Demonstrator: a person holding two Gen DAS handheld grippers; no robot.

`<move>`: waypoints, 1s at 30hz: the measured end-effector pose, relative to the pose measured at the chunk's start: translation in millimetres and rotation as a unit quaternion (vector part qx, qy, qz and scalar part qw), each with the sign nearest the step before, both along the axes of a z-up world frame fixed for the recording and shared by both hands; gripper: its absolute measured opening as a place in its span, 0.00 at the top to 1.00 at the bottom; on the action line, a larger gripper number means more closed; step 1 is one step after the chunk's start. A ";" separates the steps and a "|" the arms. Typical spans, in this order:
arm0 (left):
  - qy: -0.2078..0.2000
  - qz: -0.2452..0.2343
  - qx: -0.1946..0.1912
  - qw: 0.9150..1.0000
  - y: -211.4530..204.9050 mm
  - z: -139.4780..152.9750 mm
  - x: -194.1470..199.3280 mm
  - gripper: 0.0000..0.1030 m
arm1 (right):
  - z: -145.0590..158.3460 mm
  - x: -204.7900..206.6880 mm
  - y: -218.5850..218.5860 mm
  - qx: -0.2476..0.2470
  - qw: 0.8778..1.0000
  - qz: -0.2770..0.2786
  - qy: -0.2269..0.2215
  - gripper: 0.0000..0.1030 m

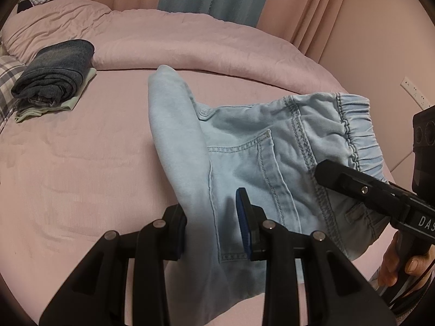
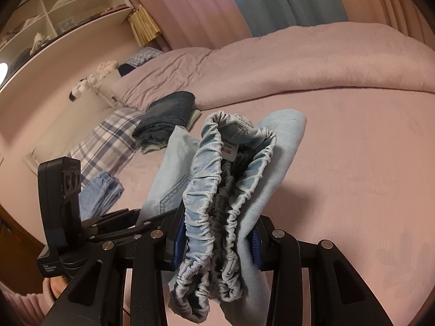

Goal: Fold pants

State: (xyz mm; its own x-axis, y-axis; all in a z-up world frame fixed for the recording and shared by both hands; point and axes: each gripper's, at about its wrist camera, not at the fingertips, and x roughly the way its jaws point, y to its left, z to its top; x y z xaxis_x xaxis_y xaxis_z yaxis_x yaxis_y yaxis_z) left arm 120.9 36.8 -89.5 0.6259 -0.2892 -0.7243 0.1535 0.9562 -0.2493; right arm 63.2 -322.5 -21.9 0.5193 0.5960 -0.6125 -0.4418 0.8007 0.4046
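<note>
Light blue denim pants (image 1: 244, 157) with an elastic waistband are folded into a bundle and held up above the pink bed (image 1: 81, 176). My left gripper (image 1: 212, 225) is shut on the folded leg side of the bundle. My right gripper (image 2: 217, 241) is shut on the gathered elastic waistband (image 2: 231, 163), whose white size label faces the camera. In the left wrist view the right gripper (image 1: 353, 184) reaches in from the right at the waistband. The left gripper's body (image 2: 65, 206) shows at the left of the right wrist view.
A stack of folded dark jeans (image 1: 54, 73) on a pale garment lies at the bed's far left. A pink duvet (image 1: 190, 38) is bunched along the back. A plaid pillow (image 2: 108, 141) and another light blue garment (image 2: 100, 193) lie at left. Shelves (image 2: 54, 13) stand beyond.
</note>
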 end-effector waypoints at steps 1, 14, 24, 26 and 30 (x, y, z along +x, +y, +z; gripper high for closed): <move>0.000 -0.001 0.001 1.000 -0.1 0.2 1.4 0.71 | 0.1 -0.1 -0.3 0.001 1.000 -0.001 0.000 0.61; 0.005 -0.005 0.006 1.000 -6.6 -0.8 12.2 0.71 | -1.9 16.4 0.3 0.007 1.000 -0.006 0.005 0.61; 0.013 -0.011 0.012 1.000 -12.2 -4.8 24.1 0.71 | -8.1 27.1 2.7 0.006 1.000 -0.009 0.010 0.61; 0.014 -0.011 0.013 1.000 -13.4 -5.7 26.7 0.71 | -8.8 28.9 2.8 0.006 1.000 -0.010 0.011 0.61; 0.019 -0.012 0.013 1.000 -14.3 -8.7 32.4 0.71 | -12.2 34.9 4.3 0.006 1.000 -0.014 0.014 0.61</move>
